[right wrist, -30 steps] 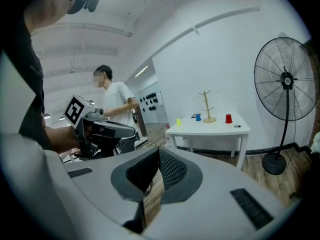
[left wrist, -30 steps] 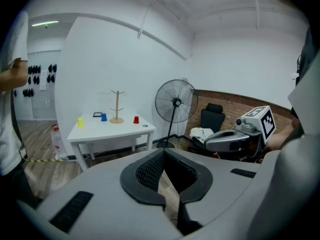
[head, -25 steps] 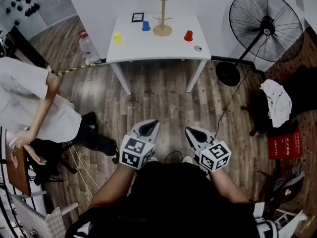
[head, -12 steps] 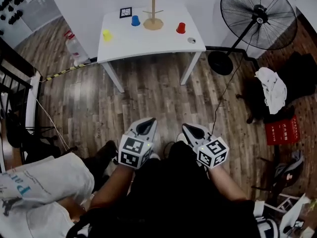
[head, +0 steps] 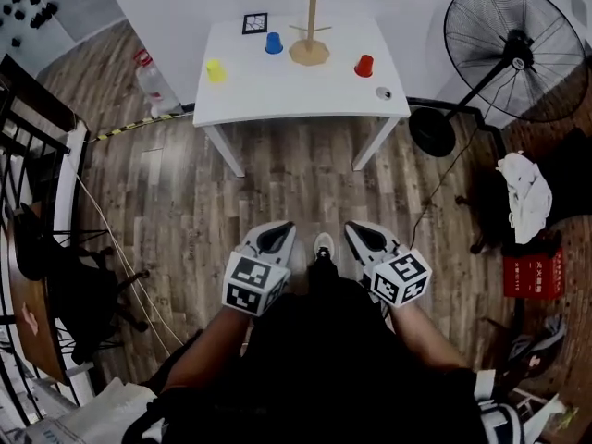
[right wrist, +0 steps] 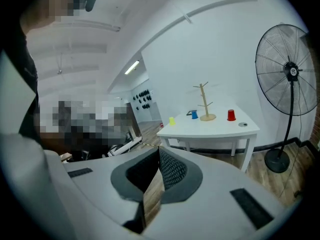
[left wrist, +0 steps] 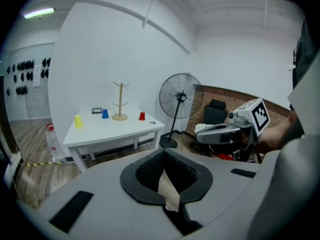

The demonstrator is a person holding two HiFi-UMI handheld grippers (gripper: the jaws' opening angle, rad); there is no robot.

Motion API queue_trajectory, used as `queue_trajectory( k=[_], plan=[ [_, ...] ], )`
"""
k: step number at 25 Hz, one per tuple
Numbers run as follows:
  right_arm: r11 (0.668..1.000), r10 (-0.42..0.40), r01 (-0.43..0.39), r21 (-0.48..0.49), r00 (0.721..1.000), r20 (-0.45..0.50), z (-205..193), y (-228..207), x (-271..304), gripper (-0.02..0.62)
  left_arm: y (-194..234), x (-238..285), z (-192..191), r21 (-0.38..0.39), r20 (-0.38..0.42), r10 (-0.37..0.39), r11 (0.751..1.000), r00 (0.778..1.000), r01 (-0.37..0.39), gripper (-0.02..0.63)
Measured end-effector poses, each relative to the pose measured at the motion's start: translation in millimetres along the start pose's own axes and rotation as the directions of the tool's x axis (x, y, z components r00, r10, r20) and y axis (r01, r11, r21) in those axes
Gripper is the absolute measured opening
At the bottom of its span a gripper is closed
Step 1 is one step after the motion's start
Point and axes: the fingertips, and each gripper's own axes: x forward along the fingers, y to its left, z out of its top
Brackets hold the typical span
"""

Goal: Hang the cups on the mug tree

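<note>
A white table (head: 305, 95) stands far ahead of me across the wooden floor. On it stand a bare wooden mug tree (head: 310, 37), a blue cup (head: 273, 43) to its left, a yellow cup (head: 215, 70) further left and a red cup (head: 363, 66) to its right. My left gripper (head: 277, 239) and right gripper (head: 363, 237) are held close to my body, well short of the table, both shut and empty. In the left gripper view the table (left wrist: 112, 129) and cups are small in the distance; the right gripper view shows the mug tree (right wrist: 204, 102) likewise.
A large black standing fan (head: 513, 49) is to the table's right, its cable running over the floor. A plastic bottle (head: 153, 80) stands on the floor left of the table. A small round object (head: 383, 92) and a marker card (head: 255, 23) lie on the table. Chairs and furniture (head: 46, 276) are at the left.
The view has swung and the person in white at the left has passed out of sight. Both grippers stay shut and close to my body as I move towards the table.
</note>
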Motion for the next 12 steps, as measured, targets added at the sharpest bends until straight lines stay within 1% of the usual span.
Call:
queue_trajectory(
  k=[4,8,12],
  plan=[
    [1.000,0.016,-0.016,-0.008,1.000,0.022,42.3,-37.9,32.0,0.006,28.0,29.1,41.6,0.024,0.016,0.024,0.999,1.000,-0.024,0.015],
    [0.998,0.031,-0.029,-0.054,0.998,0.046,84.6,-76.8,53.4,0.006,53.9,60.3,86.5,-0.003,0.049,0.055,0.998,0.997,-0.055,0.015],
    [0.996,0.060,-0.056,-0.066,0.996,0.069,112.8,-114.2,74.0,0.006,70.3,96.9,113.9,0.024,0.048,0.082,0.996,0.995,-0.083,0.015]
  ],
)
